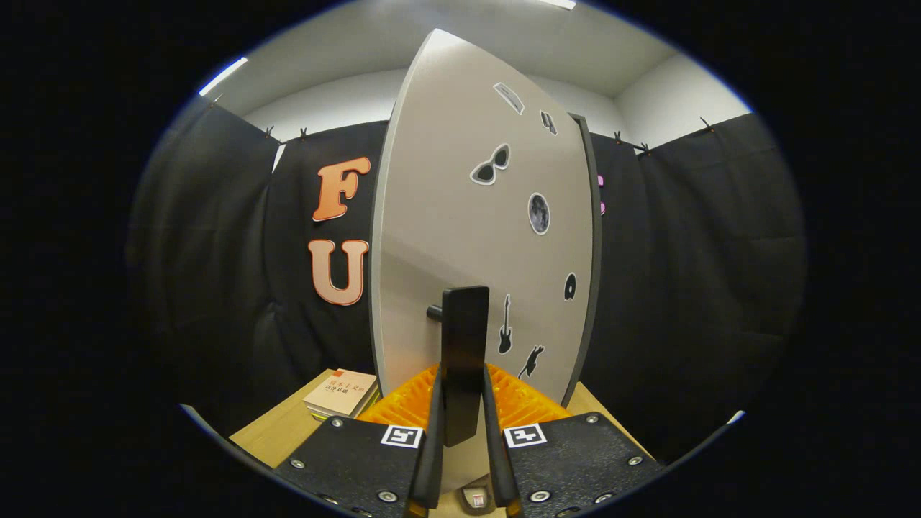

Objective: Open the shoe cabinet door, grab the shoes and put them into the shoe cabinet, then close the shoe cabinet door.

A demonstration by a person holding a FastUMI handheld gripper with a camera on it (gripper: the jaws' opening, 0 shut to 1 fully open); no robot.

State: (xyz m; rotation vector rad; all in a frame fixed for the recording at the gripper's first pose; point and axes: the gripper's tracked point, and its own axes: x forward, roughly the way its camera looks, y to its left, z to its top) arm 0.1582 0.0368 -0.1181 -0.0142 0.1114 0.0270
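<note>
Your tool (460,403) is pinching the dark handle (464,360) of the shoe cabinet door (468,237), both fingers pressing its sides. The door is standing ajar just beyond the handle, its stickered face toward you. Left of the door, some books (342,394) are lying on the worktop (277,435).
</note>
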